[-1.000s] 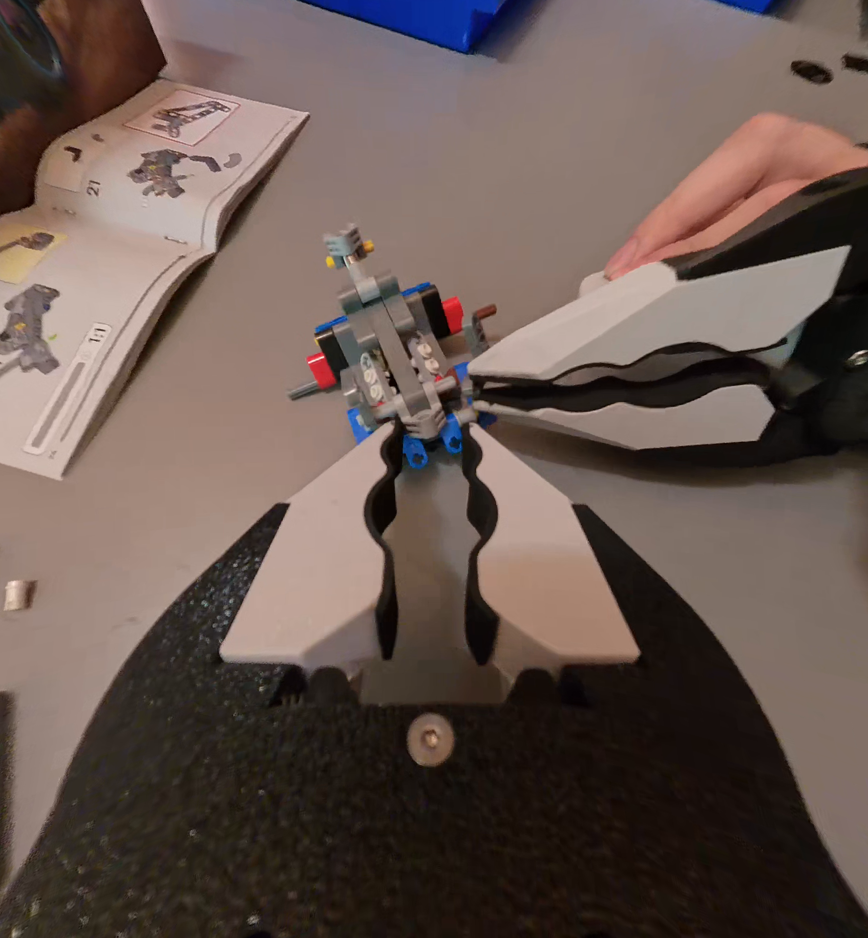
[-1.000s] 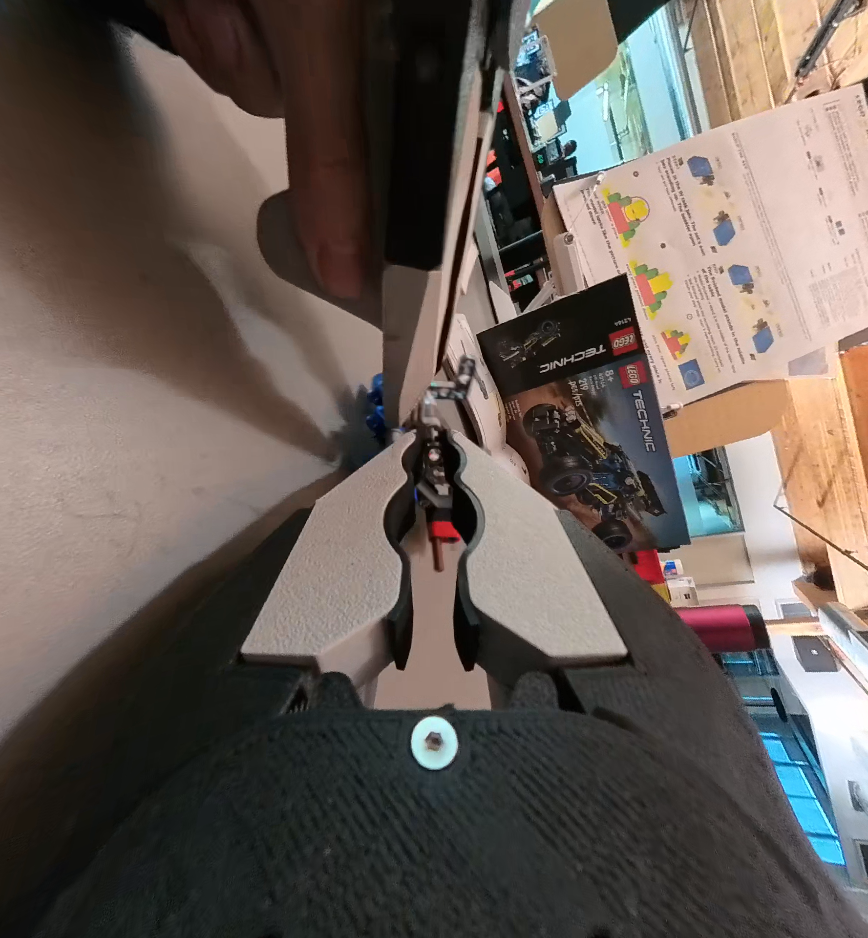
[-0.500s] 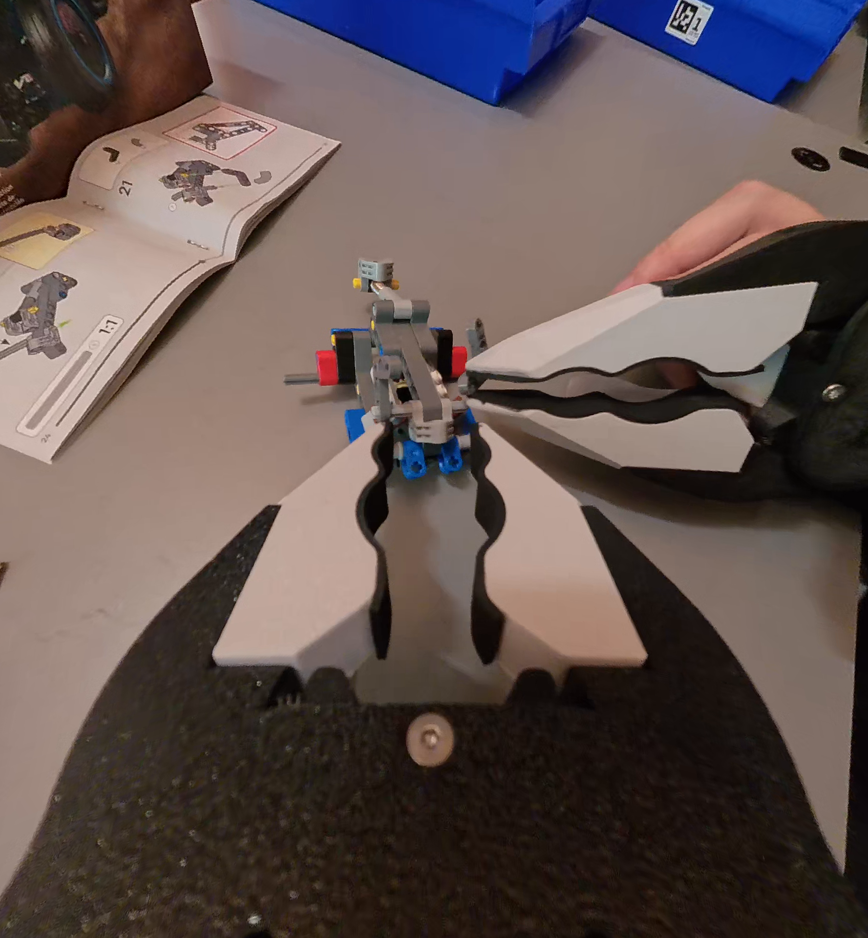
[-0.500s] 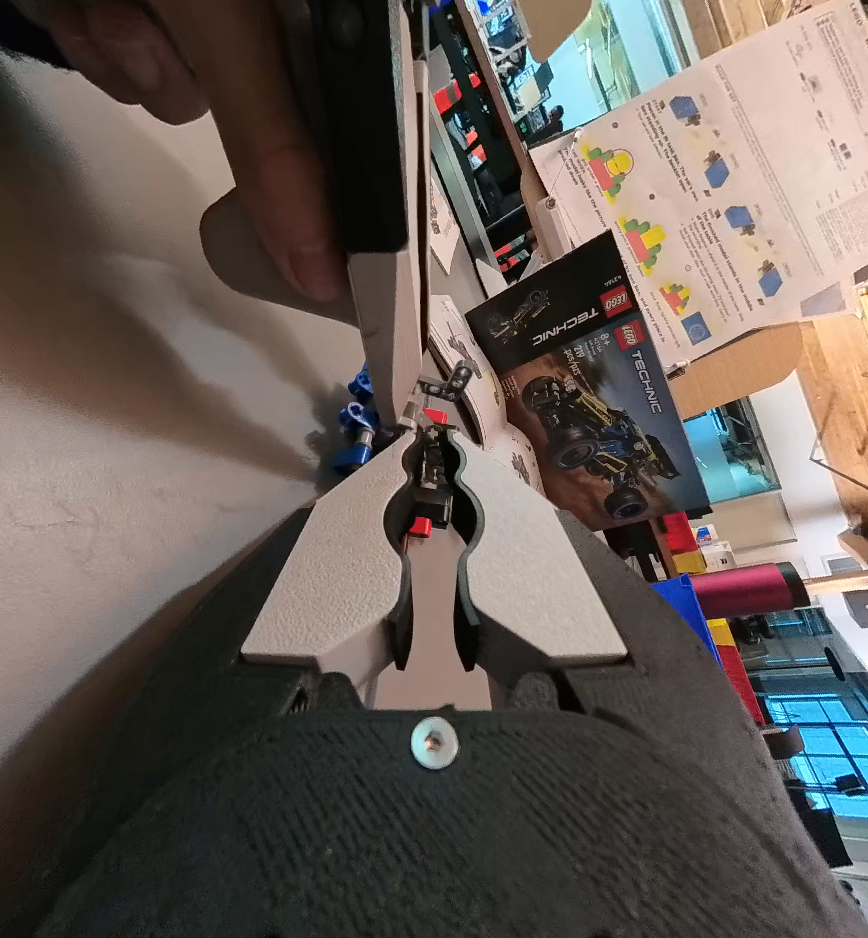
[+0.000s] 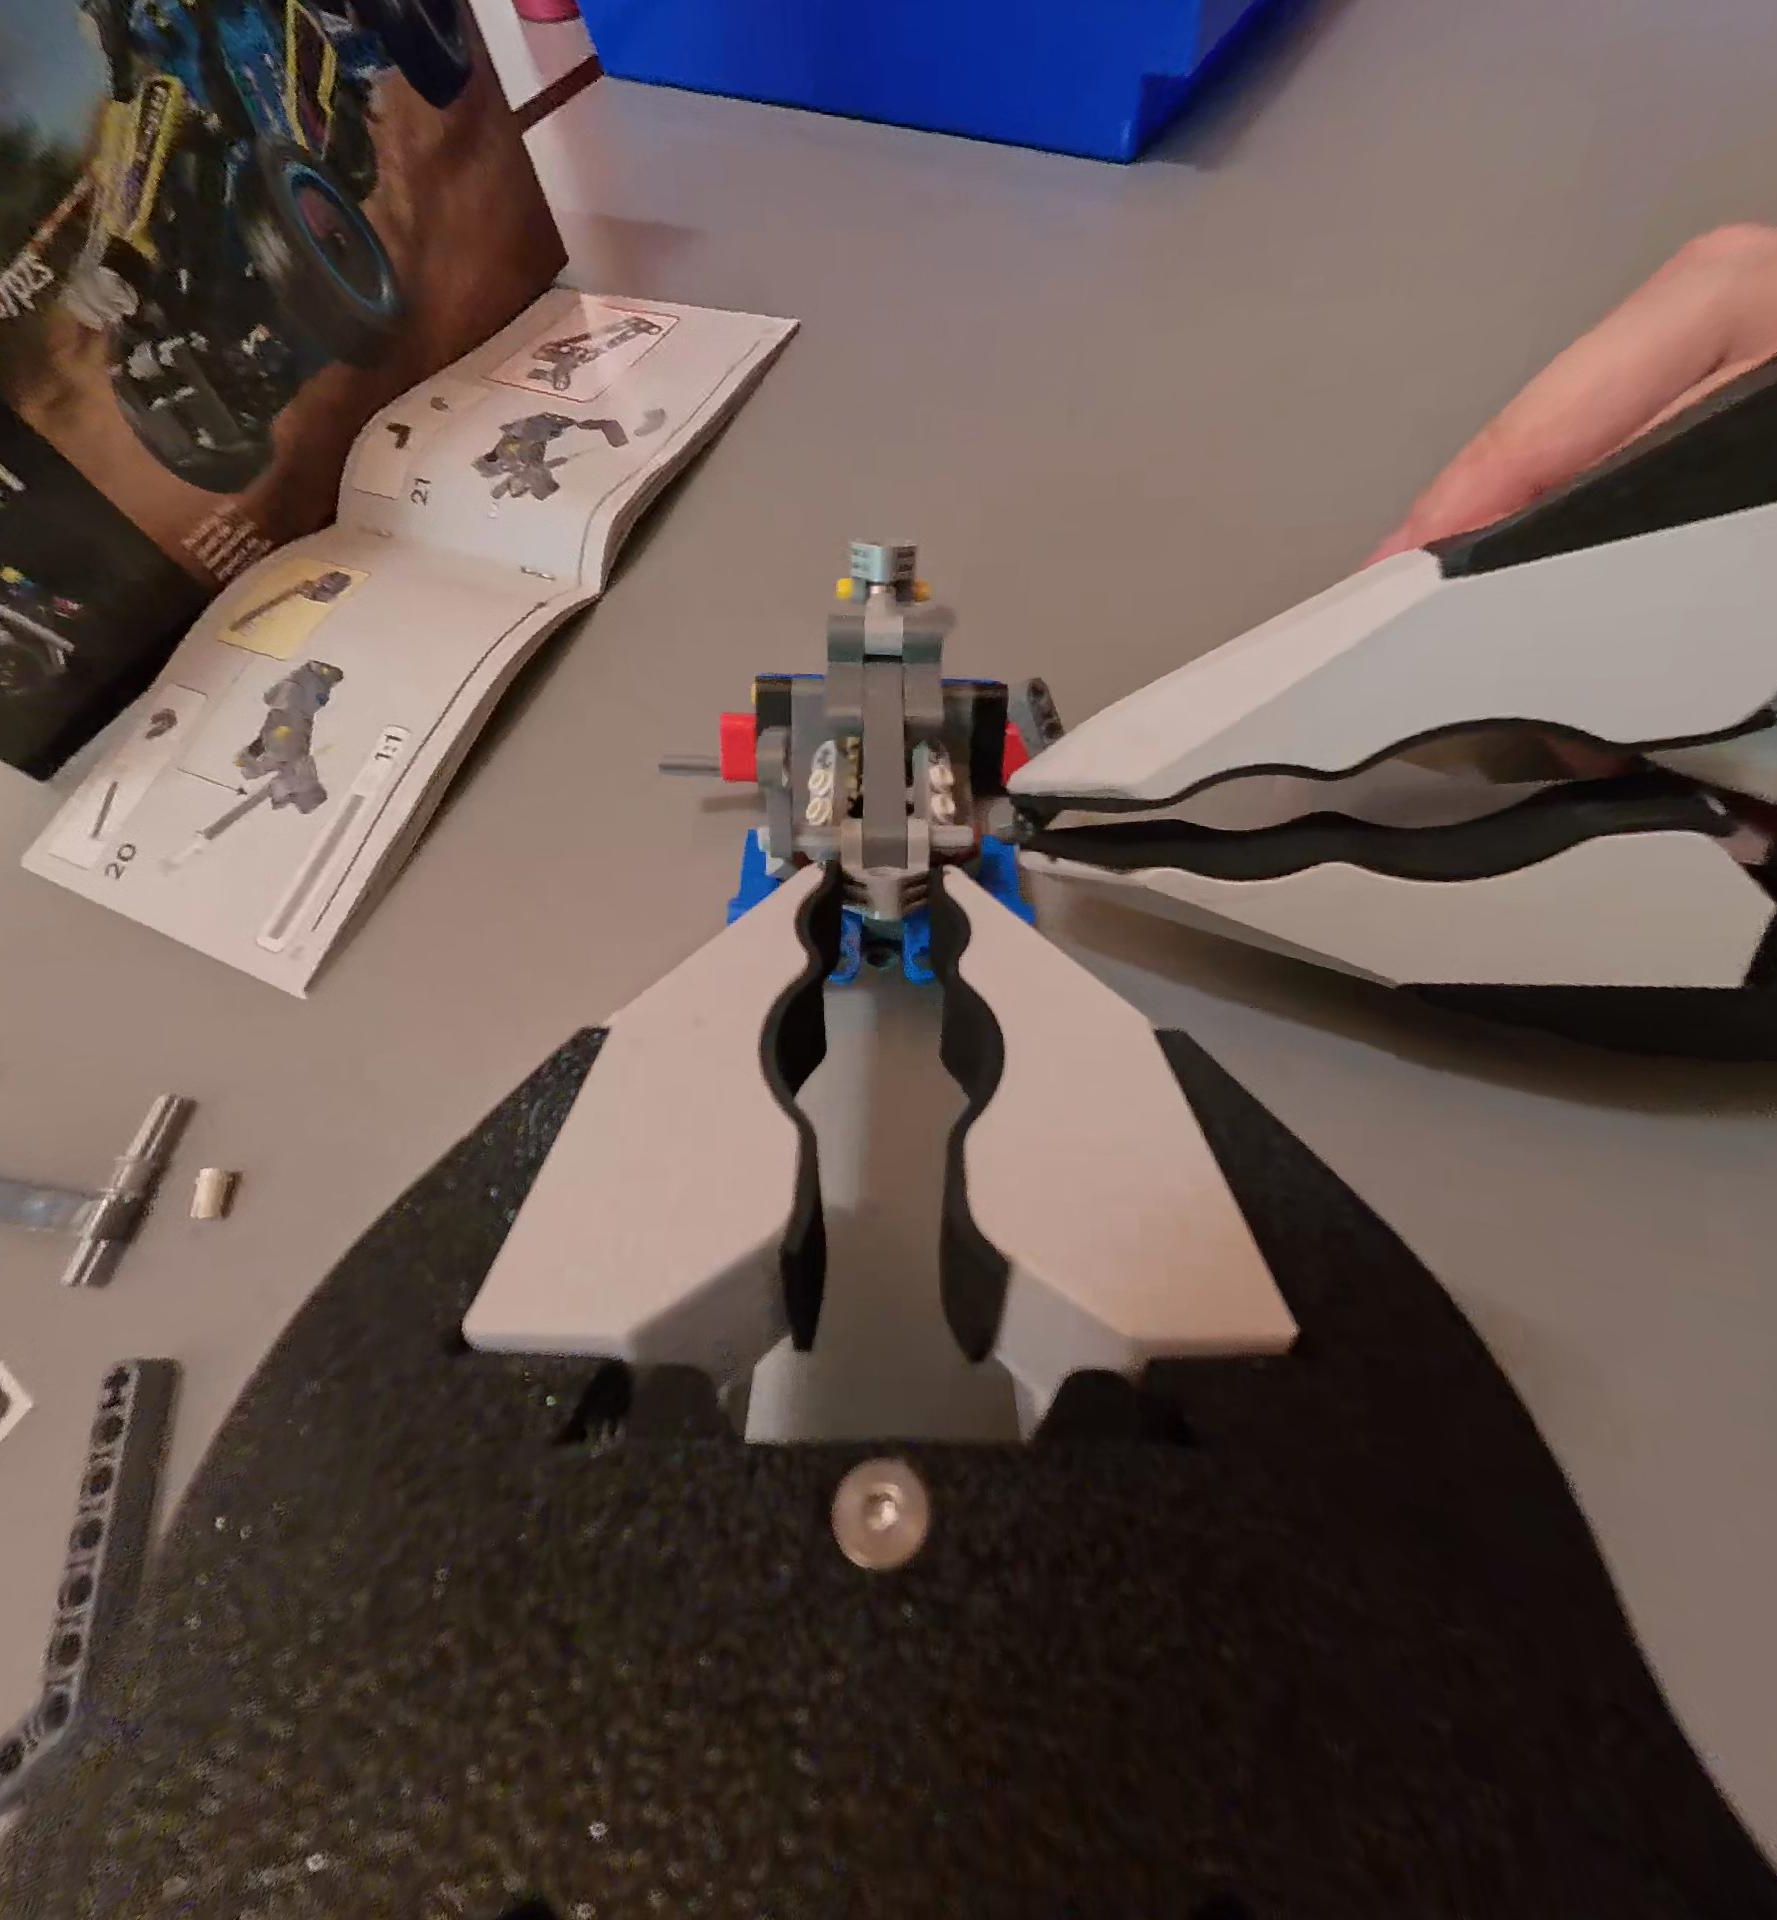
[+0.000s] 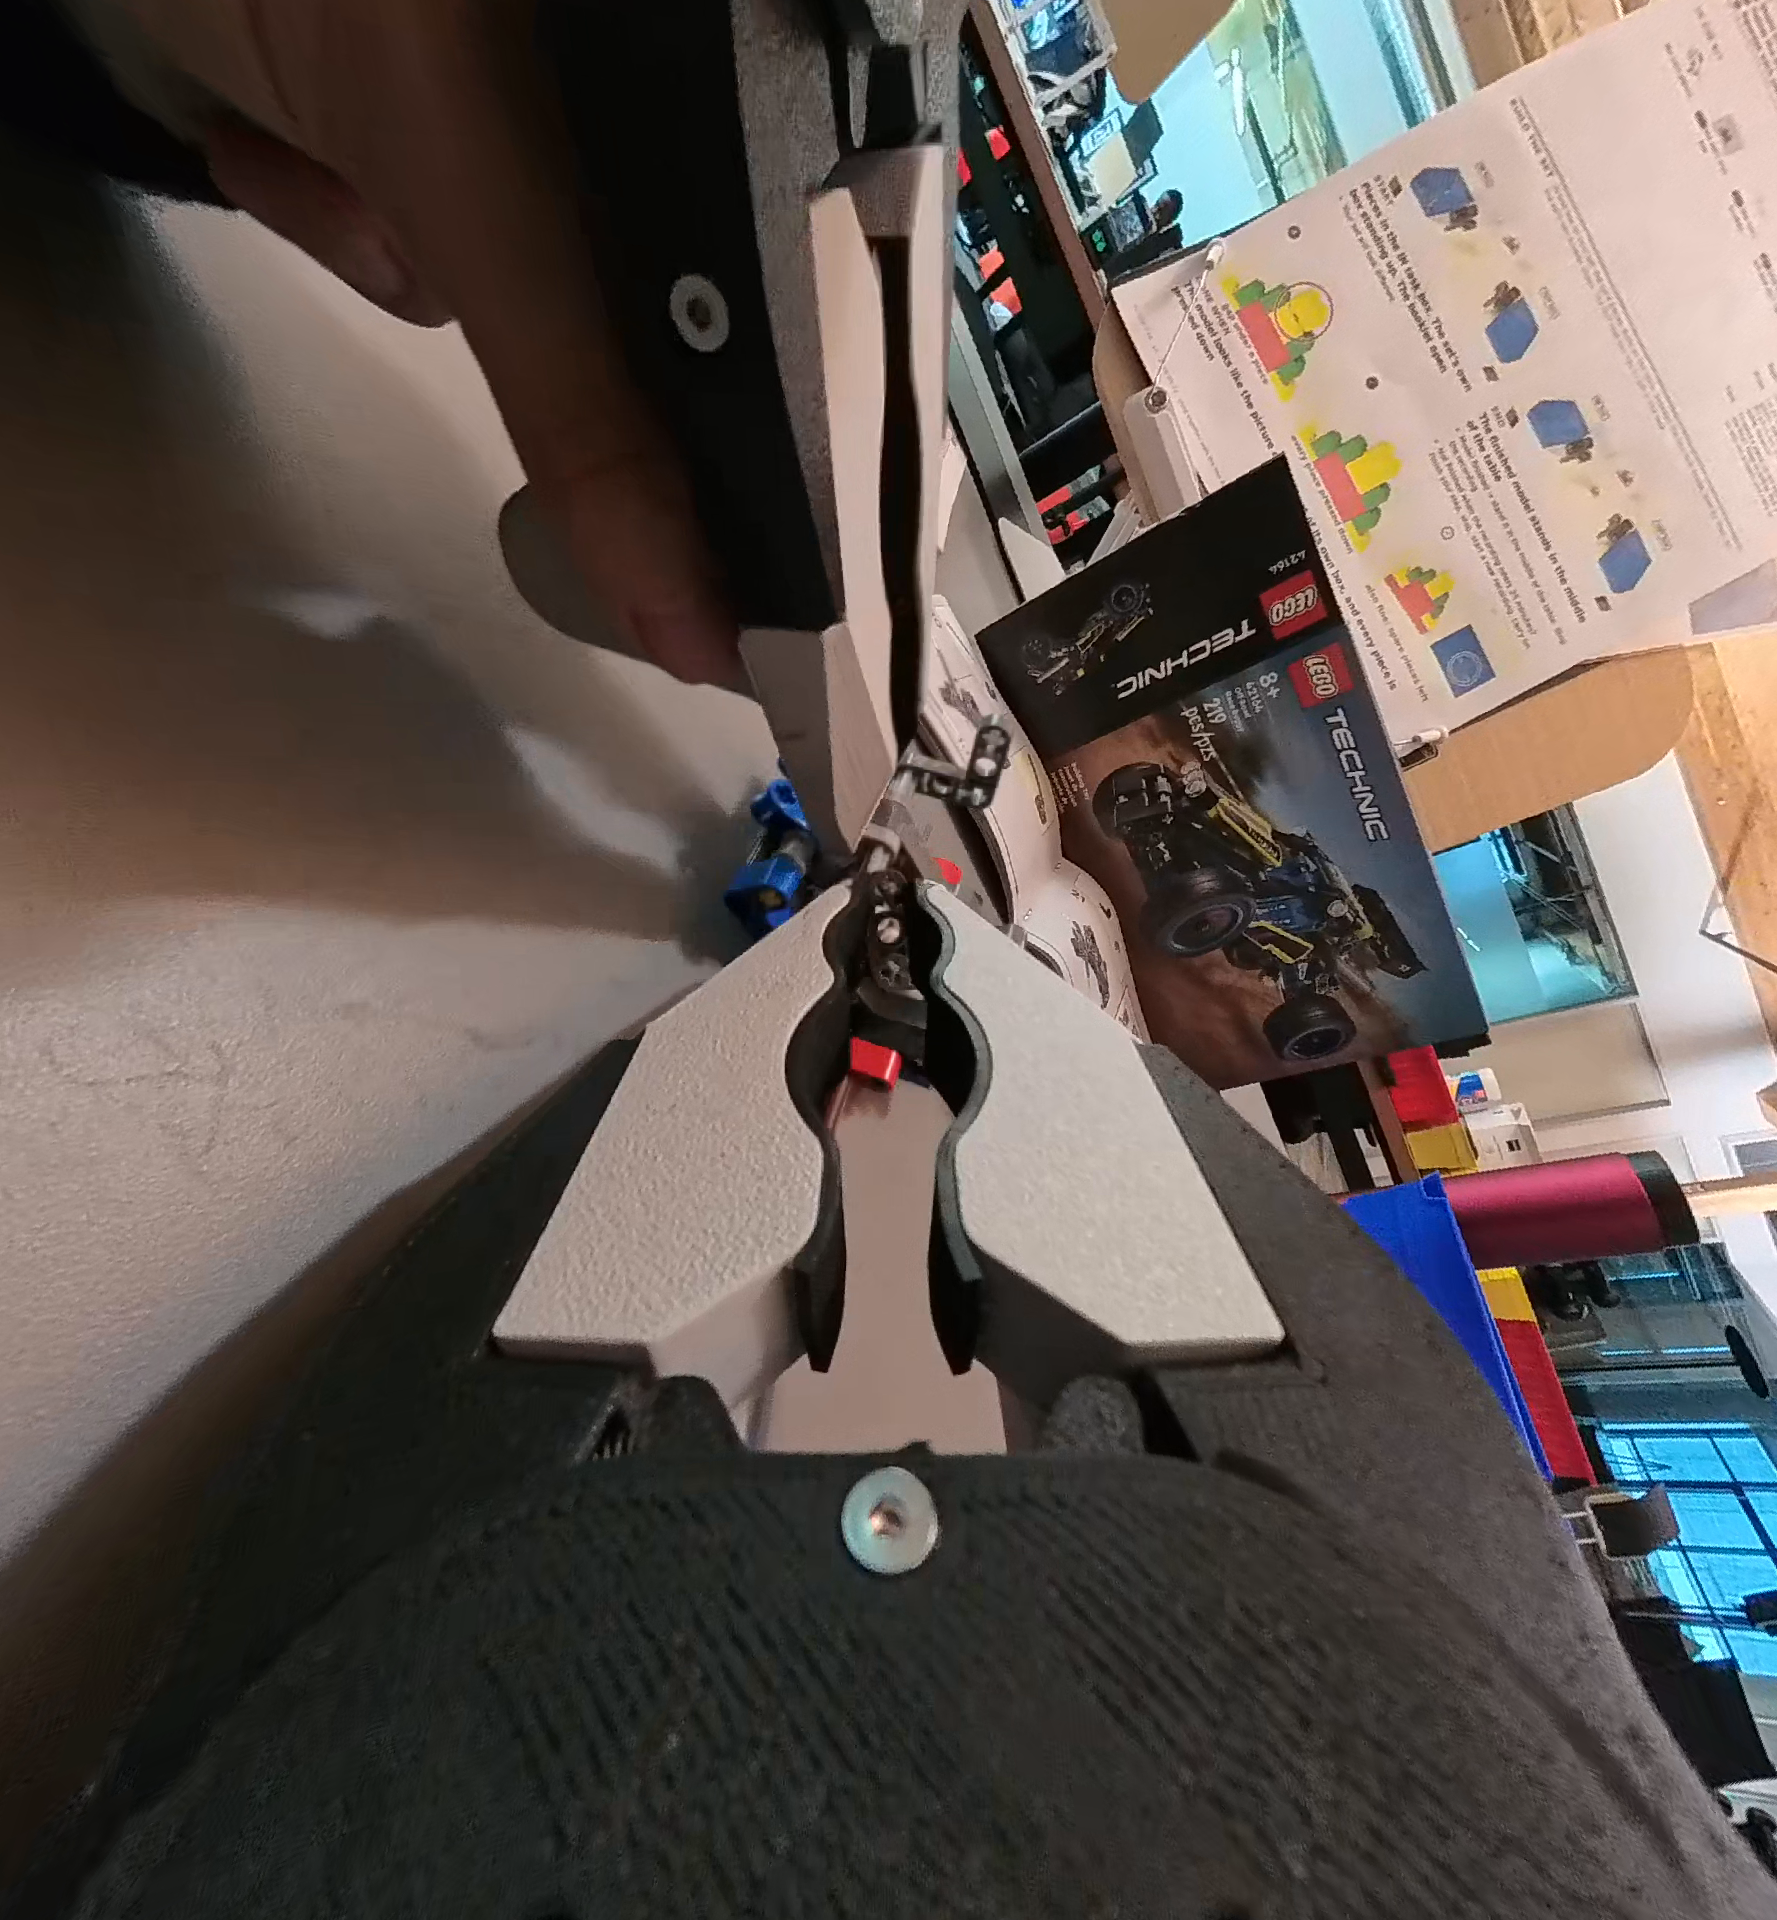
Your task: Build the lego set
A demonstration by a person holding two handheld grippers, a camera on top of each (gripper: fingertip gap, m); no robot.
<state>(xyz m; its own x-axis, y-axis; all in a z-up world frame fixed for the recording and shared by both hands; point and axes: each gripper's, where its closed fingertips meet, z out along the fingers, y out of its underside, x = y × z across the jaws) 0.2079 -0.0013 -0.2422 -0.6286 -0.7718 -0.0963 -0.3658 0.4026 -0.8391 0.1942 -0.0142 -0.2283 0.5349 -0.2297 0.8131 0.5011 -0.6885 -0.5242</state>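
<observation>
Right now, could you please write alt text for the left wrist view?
The left gripper closes on the near end of a small brick model on a grey table, the right gripper pinching its side; an open instruction booklet lies left.

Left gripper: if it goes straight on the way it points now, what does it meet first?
The left gripper is already at the grey, blue and red brick model: its fingertips flank the model's near end. Straight on, it meets the model's grey body first. Beyond that is bare grey table.
</observation>
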